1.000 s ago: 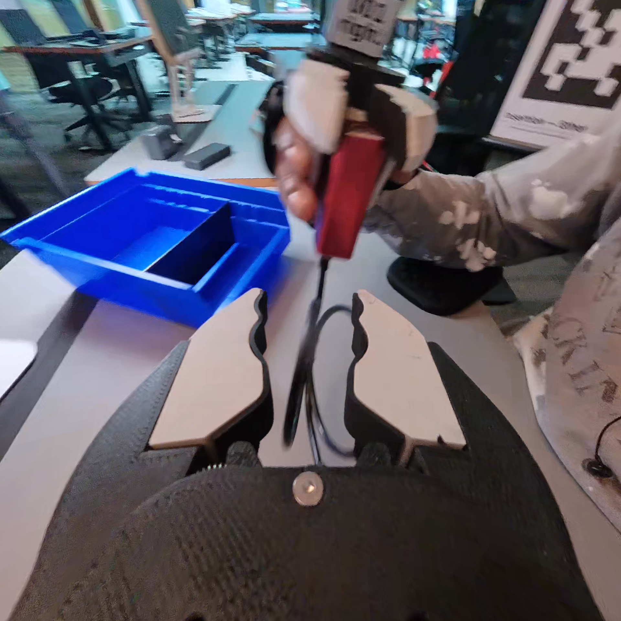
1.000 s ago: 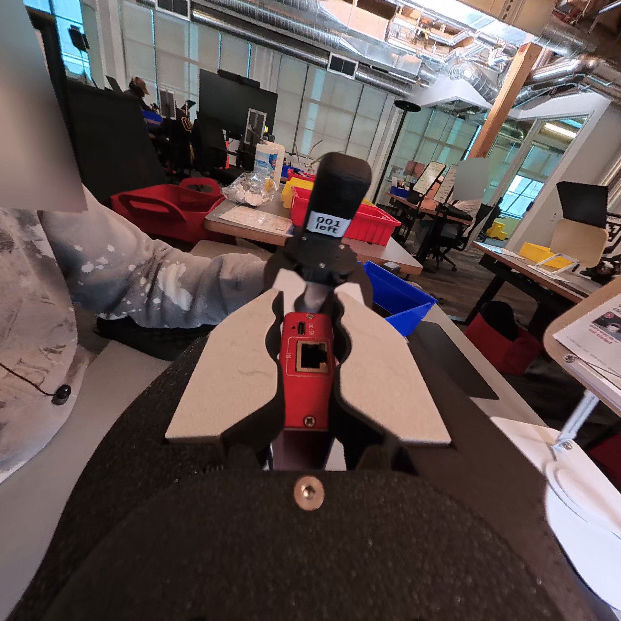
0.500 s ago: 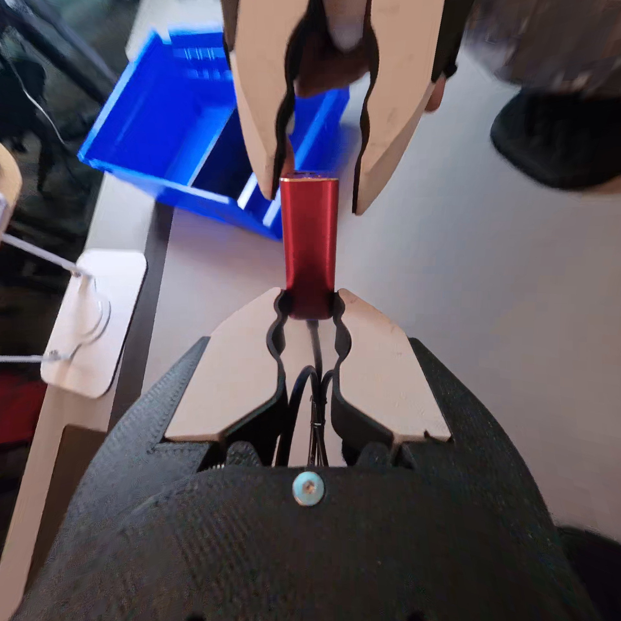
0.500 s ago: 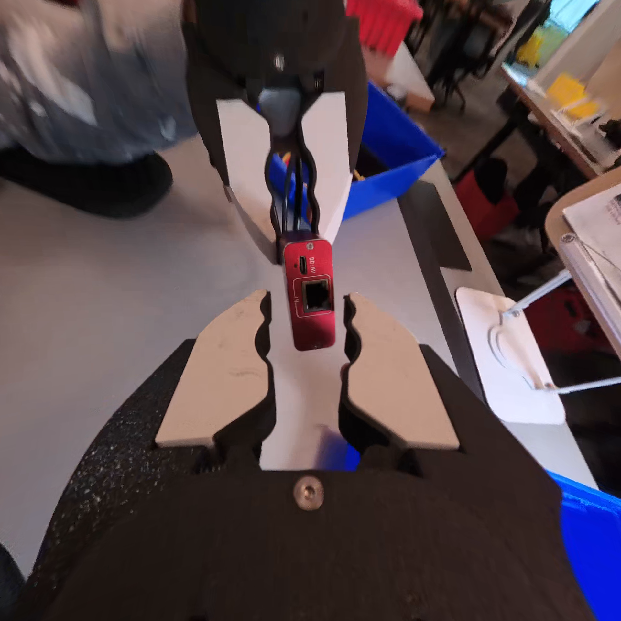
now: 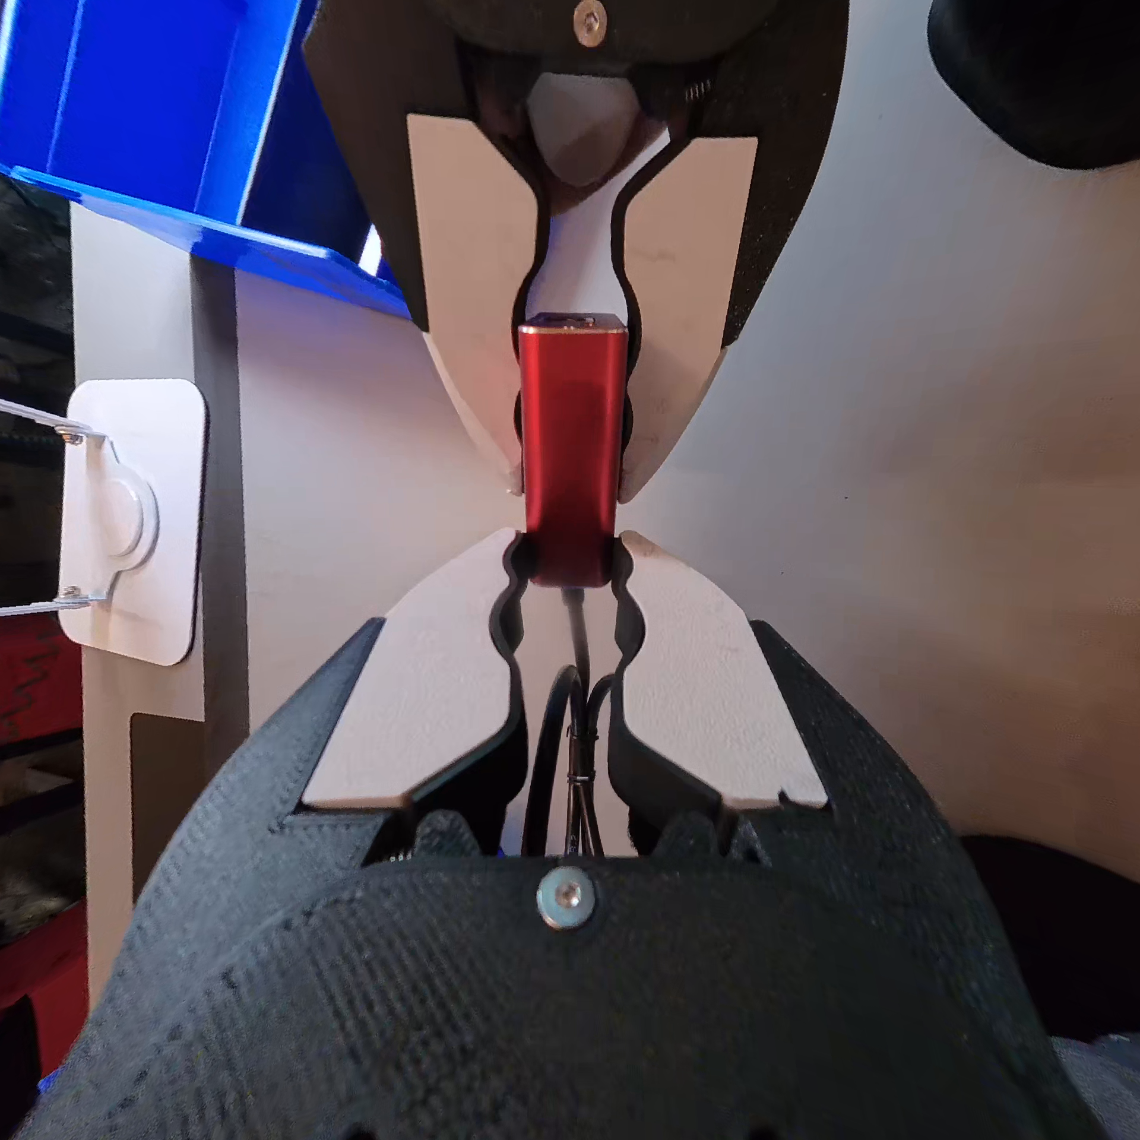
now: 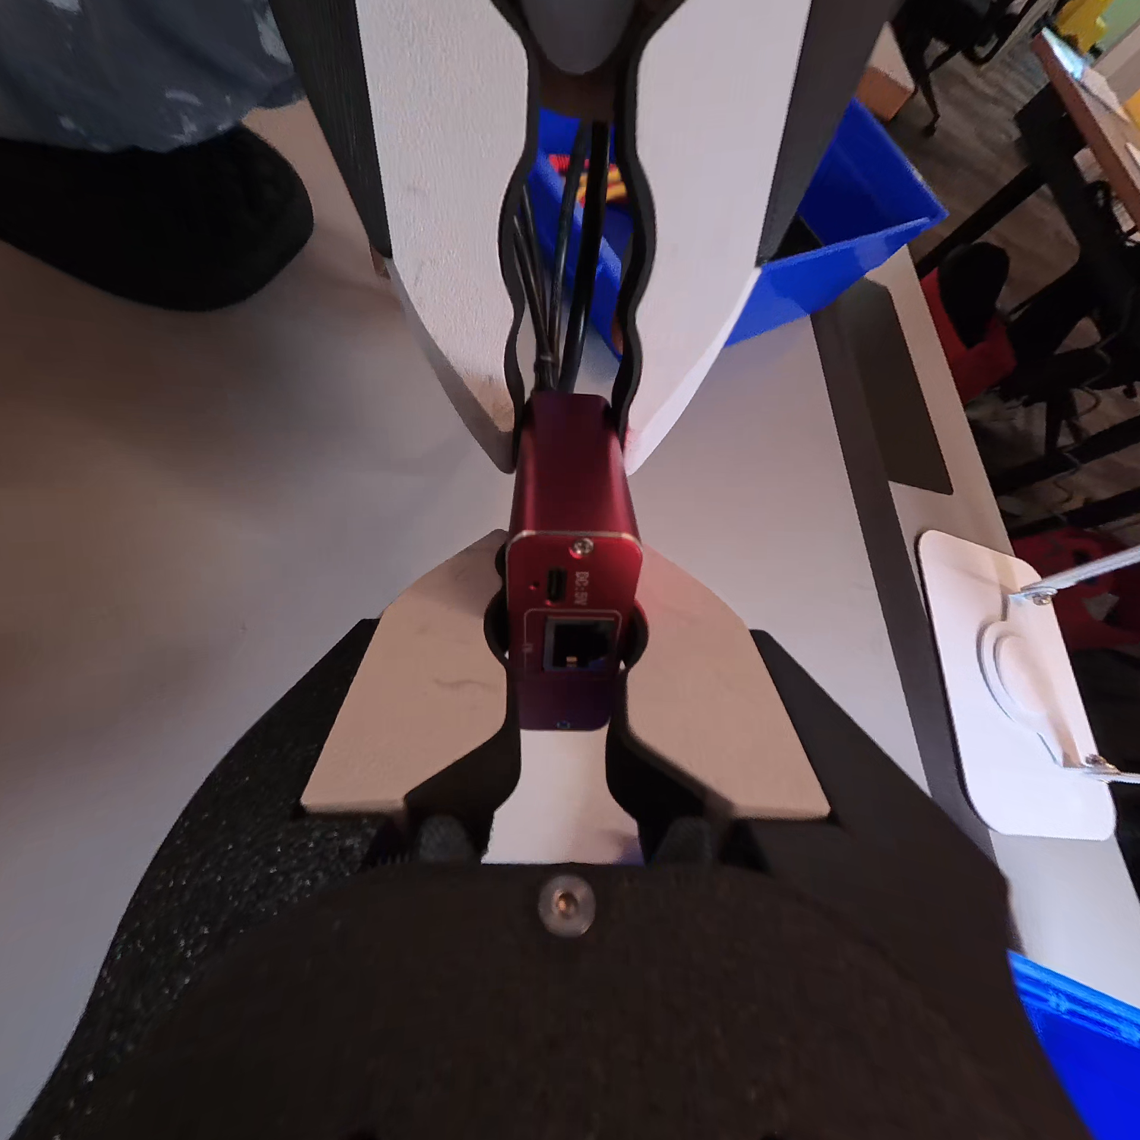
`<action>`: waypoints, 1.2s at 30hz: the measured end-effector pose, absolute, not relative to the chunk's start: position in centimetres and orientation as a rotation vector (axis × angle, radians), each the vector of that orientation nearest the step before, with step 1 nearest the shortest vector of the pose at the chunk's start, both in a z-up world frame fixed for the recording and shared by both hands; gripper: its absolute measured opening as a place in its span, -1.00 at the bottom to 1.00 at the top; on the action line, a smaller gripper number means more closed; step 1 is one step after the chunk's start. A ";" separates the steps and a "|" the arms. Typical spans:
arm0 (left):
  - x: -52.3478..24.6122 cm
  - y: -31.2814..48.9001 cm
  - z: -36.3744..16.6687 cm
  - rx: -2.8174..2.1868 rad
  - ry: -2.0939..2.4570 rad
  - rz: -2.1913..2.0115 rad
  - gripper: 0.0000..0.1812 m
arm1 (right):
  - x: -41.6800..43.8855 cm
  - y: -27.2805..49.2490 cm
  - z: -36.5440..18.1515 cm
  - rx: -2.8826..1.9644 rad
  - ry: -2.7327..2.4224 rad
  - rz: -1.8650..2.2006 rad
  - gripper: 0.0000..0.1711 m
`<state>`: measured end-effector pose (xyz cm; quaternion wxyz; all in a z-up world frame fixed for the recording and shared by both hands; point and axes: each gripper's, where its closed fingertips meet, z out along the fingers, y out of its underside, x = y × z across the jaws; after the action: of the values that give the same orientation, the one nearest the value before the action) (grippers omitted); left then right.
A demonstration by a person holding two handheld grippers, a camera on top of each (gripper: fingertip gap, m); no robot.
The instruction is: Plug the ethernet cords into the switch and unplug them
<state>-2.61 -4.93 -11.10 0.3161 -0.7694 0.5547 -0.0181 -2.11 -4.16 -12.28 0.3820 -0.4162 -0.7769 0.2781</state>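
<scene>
A small red metal switch (image 5: 570,444) hangs between my two grippers above the white table (image 5: 863,432). My left gripper (image 5: 570,549) is shut on its cabled end, where black cords (image 5: 577,678) leave it and run back between my fingers. My right gripper (image 6: 570,555) is shut on the other end, whose face with an empty ethernet port (image 6: 580,644) points at the right wrist camera. Each gripper also shows in the other's view, the right one (image 5: 570,490) and the left one (image 6: 570,462), pads pressed on the switch's sides. The cords (image 6: 580,247) show there too.
A blue bin (image 5: 154,123) stands at the table's edge and also shows in the right wrist view (image 6: 833,265). A white stand base (image 5: 132,518) lies near that edge (image 6: 1011,678). A black pad (image 5: 1049,80) lies opposite. Another blue bin's corner (image 6: 1079,1036) shows low right.
A second ago only my right gripper held the switch. My left gripper shut on its cabled end, my right opened and has now shut again on the port end. Both tilted down over the table.
</scene>
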 end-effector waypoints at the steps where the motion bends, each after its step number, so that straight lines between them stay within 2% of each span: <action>1: -2.6 -4.9 -10.7 -2.009 1.449 -0.043 -0.71 | -2.2 -4.3 -11.9 -1.064 -1.962 0.759 -0.67; 4: -2.7 -5.0 -7.7 -1.930 1.348 -0.078 -0.61 | -1.9 -4.6 -11.0 -1.071 -1.919 0.920 -0.67; 8: -4.9 -5.8 -1.2 -1.750 1.117 -0.220 -0.58 | -1.4 -4.2 -9.8 -1.091 -1.828 1.153 -0.67; 11: -8.2 -6.2 1.8 -1.680 0.964 -0.299 -0.61 | -1.0 -3.6 -9.0 -1.101 -1.765 1.252 -0.67; 19: -8.3 -5.5 -0.4 -1.727 0.964 -0.515 -0.57 | -0.1 -2.4 -5.4 -1.056 -1.579 1.364 -0.66; 24: 0.1 -9.5 2.1 -1.495 1.109 -0.863 -0.68 | 1.9 0.4 1.1 -0.977 -1.143 1.533 -0.65; 26: 4.2 -10.1 0.6 -1.511 1.155 -0.959 -0.68 | 3.5 1.4 3.8 -0.919 -0.938 1.650 -0.65; 29: 8.1 -6.6 -1.6 -1.524 0.982 -0.937 -0.59 | 6.3 1.3 7.0 -0.765 -0.713 1.860 -0.66; 34: 6.3 -3.2 2.2 -1.351 0.620 -1.005 -0.54 | 6.7 -0.9 7.9 -0.617 -0.667 2.078 -0.66; 36: 4.7 -3.3 3.2 -1.309 0.608 -0.918 -0.62 | 5.3 -2.0 7.0 -0.638 -0.755 2.063 -0.66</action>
<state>4.69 -3.30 3.23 0.6559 -0.5778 0.2682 -0.4050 5.26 -2.03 6.97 0.4141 -0.2540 -0.3003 0.8208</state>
